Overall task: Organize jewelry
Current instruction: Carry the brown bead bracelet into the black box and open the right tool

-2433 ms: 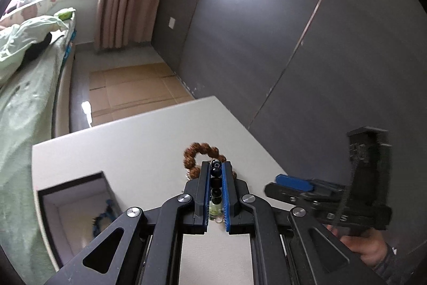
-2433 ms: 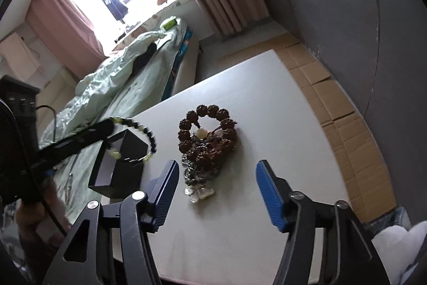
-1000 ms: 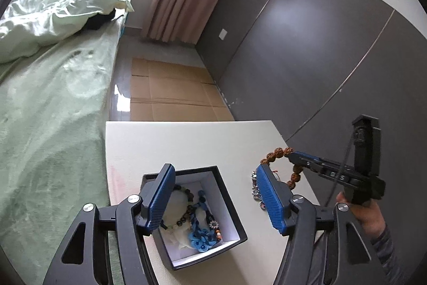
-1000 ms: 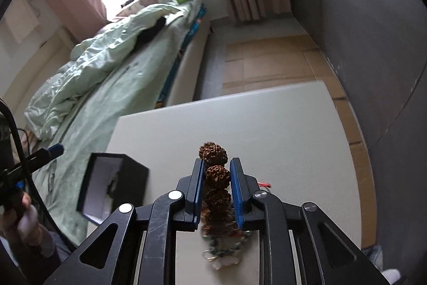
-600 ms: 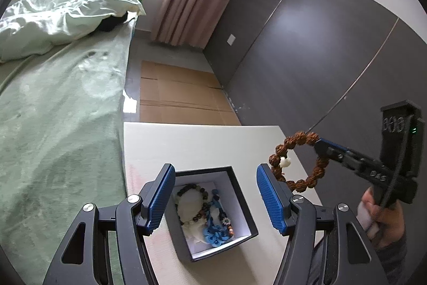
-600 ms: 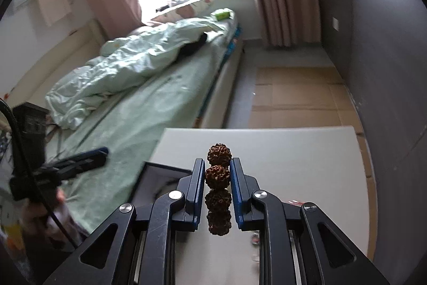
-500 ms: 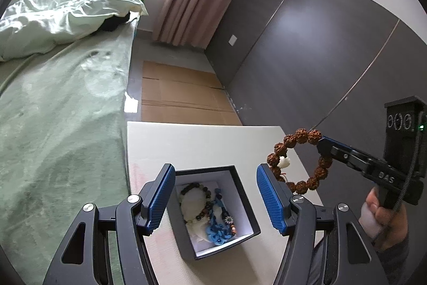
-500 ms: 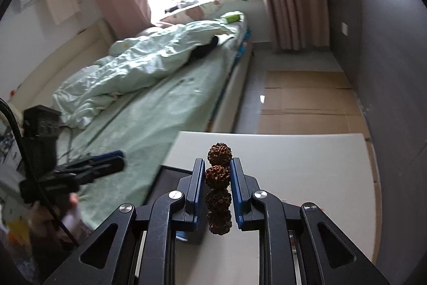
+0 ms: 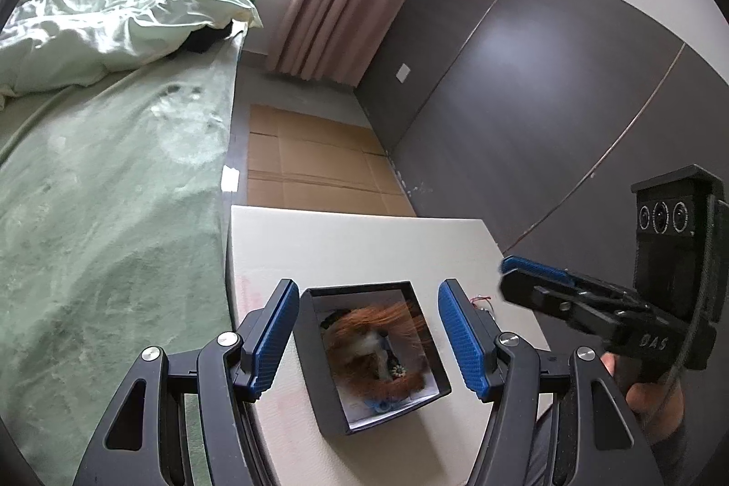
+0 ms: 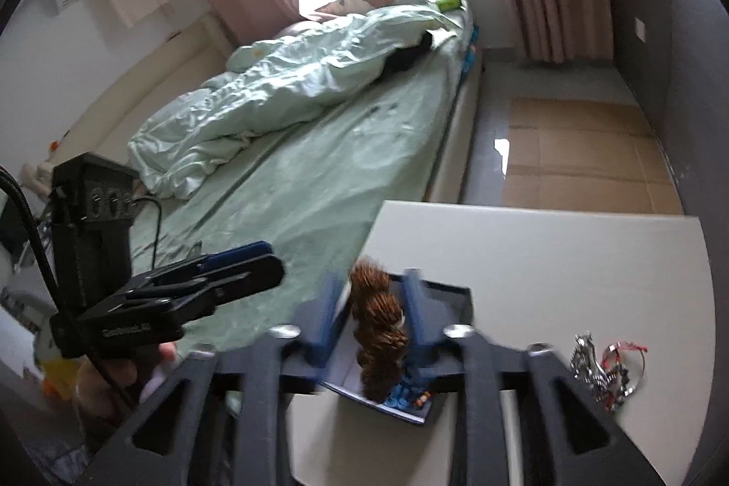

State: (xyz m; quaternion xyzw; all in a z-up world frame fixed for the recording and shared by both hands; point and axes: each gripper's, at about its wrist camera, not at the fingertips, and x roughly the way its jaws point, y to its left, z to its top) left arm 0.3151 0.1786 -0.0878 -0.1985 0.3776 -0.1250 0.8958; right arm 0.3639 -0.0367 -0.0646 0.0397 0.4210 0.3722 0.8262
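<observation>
Brown seed-bead bracelet [image 9: 378, 345], a motion-blurred streak, lies in the open black jewelry box [image 9: 319, 390] on the white tabletop [image 9: 364, 240], over the blue and dark beads already inside. Above the box the right claw [image 10: 371, 315] has just been opening; beads sit between its parted jaws, contact unclear. The left claw [image 9: 367, 338] gapes wide and empty, straddling the box. Beside the box lies a silver, red-threaded trinket tangle [image 10: 601, 372]; beyond it, a green-sheeted bed [image 9: 114, 190].
</observation>
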